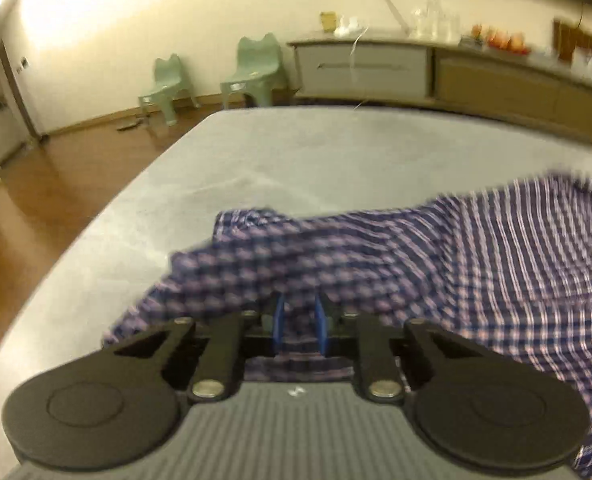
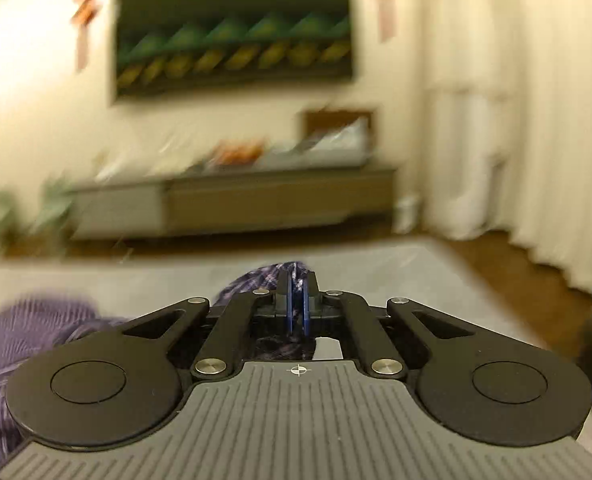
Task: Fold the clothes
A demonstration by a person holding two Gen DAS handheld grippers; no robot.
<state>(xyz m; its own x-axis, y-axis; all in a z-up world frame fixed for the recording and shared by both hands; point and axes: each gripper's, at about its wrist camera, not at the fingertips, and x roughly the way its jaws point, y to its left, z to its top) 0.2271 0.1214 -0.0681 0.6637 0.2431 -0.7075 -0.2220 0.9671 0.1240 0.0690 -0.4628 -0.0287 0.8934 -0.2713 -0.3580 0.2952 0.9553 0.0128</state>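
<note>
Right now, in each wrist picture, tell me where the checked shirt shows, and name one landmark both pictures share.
Left wrist view: the checked shirt fills the lower right, spread on the grey bed and running between the left claw's pads.
Right wrist view: it lies at the lower left edge, with a bunch pinched in the right claw at centre.
Shared landmark: the long sideboard against the far wall.
</note>
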